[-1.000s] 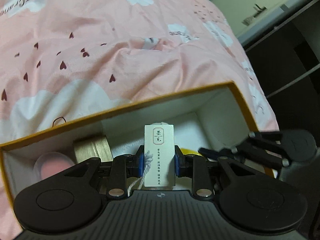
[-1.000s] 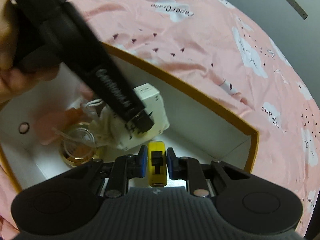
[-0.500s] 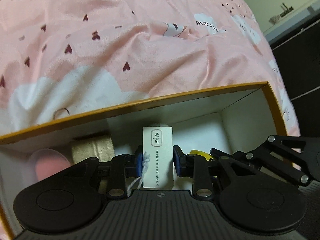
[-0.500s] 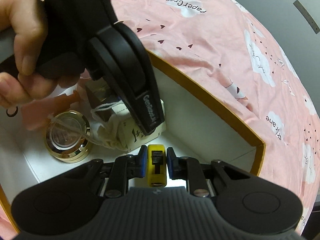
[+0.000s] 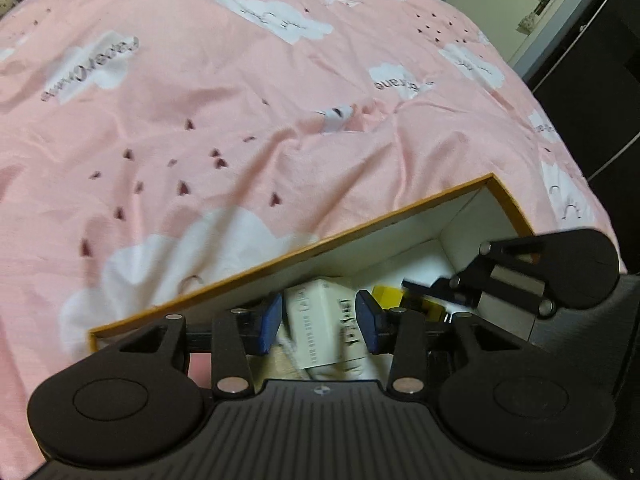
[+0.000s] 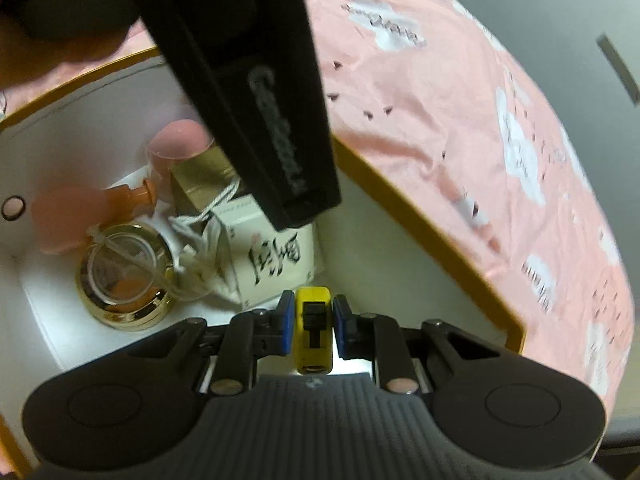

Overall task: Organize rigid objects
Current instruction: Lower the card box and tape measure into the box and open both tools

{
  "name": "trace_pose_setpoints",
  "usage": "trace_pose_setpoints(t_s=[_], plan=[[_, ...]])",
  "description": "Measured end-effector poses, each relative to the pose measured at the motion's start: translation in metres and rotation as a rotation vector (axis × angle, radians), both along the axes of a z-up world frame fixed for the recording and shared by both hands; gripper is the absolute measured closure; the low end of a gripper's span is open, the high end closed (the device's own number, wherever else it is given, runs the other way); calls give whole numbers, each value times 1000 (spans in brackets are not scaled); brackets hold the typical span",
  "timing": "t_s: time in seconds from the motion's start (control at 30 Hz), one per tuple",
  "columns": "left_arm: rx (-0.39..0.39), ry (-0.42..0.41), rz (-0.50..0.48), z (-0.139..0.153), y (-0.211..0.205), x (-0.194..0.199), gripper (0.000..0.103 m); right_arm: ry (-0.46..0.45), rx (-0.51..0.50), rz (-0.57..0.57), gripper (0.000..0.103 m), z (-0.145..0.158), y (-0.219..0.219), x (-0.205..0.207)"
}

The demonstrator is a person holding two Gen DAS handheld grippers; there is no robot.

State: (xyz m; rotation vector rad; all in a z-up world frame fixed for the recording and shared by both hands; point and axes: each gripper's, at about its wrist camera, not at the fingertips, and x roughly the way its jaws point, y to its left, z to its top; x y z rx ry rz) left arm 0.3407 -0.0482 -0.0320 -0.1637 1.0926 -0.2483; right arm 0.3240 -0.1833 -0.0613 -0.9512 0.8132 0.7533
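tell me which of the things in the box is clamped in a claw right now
The yellow cutter, pinched in the shut right claw. The white carton, gold box and round gold case lie loose on the box floor.

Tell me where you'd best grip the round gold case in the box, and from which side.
Take the round gold case across its gold rim from straight above. It lies flat on the box floor with its clear lid up, and the white carton crowds one side.

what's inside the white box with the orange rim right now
Inside the box: a round gold case, a pink bottle, a gold carton, a white carton. The left gripper's body covers part of the back.
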Motion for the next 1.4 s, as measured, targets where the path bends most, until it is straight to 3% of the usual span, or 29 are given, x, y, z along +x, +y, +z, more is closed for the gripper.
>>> trace_pose_setpoints(t_s=[0.07, 0.3, 0.43, 0.53, 0.57, 0.67, 0.7, 0.83, 1.03, 1.1, 1.23, 1.4], plan=[[20, 9, -17, 2, 3, -2, 57, -27, -13, 33, 85, -1, 4, 1], [-23, 55, -57, -13, -2, -3, 73, -26, -61, 100, 85, -6, 6, 2], [-31, 84, -59, -23, -10, 1, 77, 27, -53, 111, 84, -9, -4, -1], [15, 90, -44, -27, -15, 2, 77, 58, -62, 107, 80, -12, -11, -2], [19, 95, -37, -29, -15, 3, 77, 58, -64, 103, 78, -12, -13, -2], [30, 104, -36, -30, -17, 4, 77, 62, -89, 95, 54, -11, -12, -2], [39, 109, -41, -31, -19, 5, 77, 69, -107, 95, 52, -11, -11, -3], [56, 127, -41, -36, -24, 8, 77, 105, -180, 67, 53, -18, -15, 2], [50, 173, -47, -49, -25, 15, 79, 189, -163, -9, 54, -20, -14, 16], [67, 164, -87, -51, -31, 14, 83, 190, -180, -9, 54, -22, -13, 19], [30, 143, -101, -47, -30, 9, 83, 196, -197, -14, 55, -29, -6, 23], [32, 81, -79, -27, -14, 1, 82, 194, -202, -28, 68, -34, 2, 32]])
